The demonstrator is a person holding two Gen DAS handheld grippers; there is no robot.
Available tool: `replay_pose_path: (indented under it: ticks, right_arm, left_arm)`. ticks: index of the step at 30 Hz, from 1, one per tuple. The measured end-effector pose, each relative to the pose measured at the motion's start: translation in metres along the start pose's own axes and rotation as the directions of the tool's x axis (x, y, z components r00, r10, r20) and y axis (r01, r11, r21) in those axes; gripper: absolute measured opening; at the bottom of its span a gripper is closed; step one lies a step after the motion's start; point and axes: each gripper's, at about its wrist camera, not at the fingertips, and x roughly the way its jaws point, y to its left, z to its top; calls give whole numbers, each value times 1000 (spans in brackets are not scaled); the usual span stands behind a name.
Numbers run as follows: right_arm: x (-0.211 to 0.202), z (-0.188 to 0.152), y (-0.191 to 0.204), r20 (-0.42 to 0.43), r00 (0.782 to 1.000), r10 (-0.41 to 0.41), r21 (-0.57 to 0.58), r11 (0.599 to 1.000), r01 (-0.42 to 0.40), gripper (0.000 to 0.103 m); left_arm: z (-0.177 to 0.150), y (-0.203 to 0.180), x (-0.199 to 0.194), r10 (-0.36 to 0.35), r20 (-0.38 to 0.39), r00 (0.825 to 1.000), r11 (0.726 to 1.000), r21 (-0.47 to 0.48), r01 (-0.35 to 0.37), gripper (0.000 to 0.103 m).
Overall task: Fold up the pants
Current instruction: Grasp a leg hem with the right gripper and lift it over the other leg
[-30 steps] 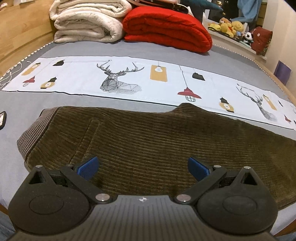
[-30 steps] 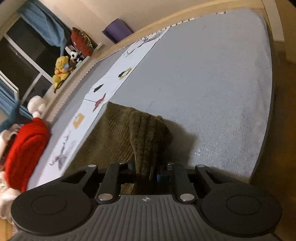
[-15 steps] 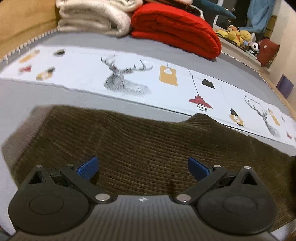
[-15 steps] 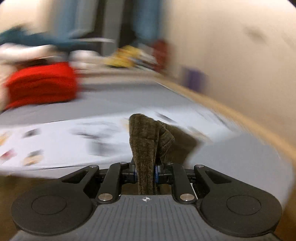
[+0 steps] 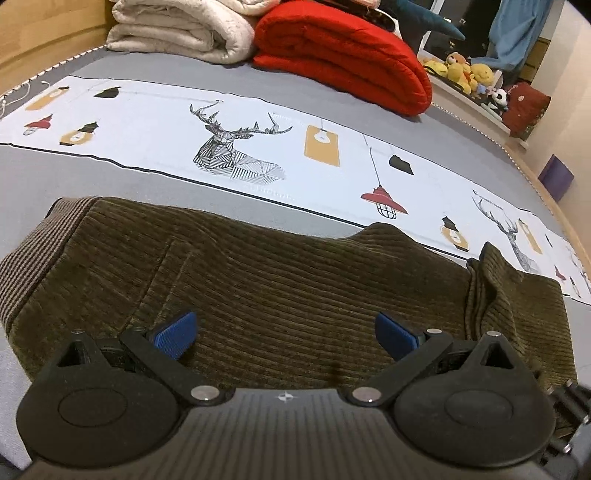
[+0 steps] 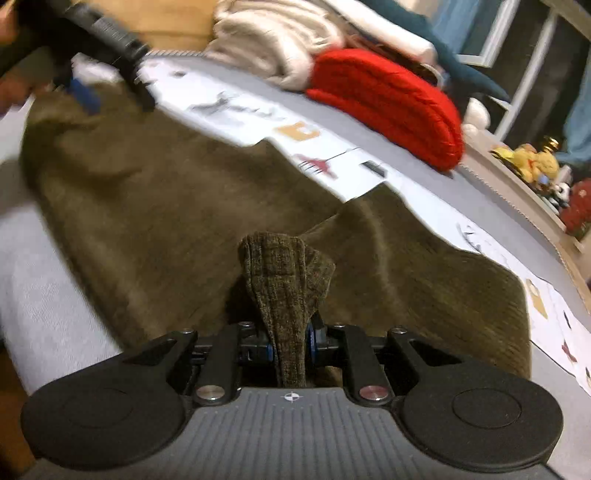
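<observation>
Brown corduroy pants (image 5: 280, 280) lie across the grey bed, with the striped waistband (image 5: 33, 258) at the left. My left gripper (image 5: 284, 334) is open, its blue pads (image 5: 173, 332) just above the pants near the waist. My right gripper (image 6: 290, 341) is shut on the leg hem (image 6: 284, 273), held over the laid-out pants (image 6: 166, 192). The folded-over leg end shows at the right in the left wrist view (image 5: 498, 280). The left gripper shows at the top left of the right wrist view (image 6: 85, 96).
A white printed runner with deer and lamps (image 5: 236, 147) lies behind the pants. A red quilt (image 5: 343, 55) and cream blankets (image 5: 177, 33) are stacked at the back. Soft toys (image 5: 465, 70) sit on a ledge at the back right. A wooden bed edge (image 5: 561, 206) runs along the right.
My right gripper has swung left with the leg hem, carrying it over the pants toward the waist. The left gripper has edged forward over the waist area, still open.
</observation>
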Motion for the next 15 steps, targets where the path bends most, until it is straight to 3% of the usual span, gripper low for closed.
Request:
replay_pose_path:
  ticks: [3,6,8,11,13,15]
  right_arm:
    - [-17,10,-8,72,997,-30,63,998,26,17]
    - [-47,10,-6,156,987,19,75,997,-31,17]
    - [-51,0,-1,126,988,91,48,994,-98,17]
    - [-32,-23,26,-29,990,136,-52,989,-137,18]
    - [-32,-29,35,-13,993,119,-79,990,-120,21]
    - [-36,-27,29,-24,990,138,-14,990,-138,22]
  left_arm:
    - [-3,-2,-4,-5,1,1000,1000,-5,5,103]
    - [-8,-5,-6,-1,5,1000,1000,12,1,103]
    - [-12,-8,-5,-1,-5,1000,1000,27,1,103]
    - [-18,-16,1,-1,-28,1000,998,57,2,103]
    - [-21,-21,2,1,-32,1000,997,76,1,103]
    - [-24,-26,3,-8,-34,999,996,86,11,103]
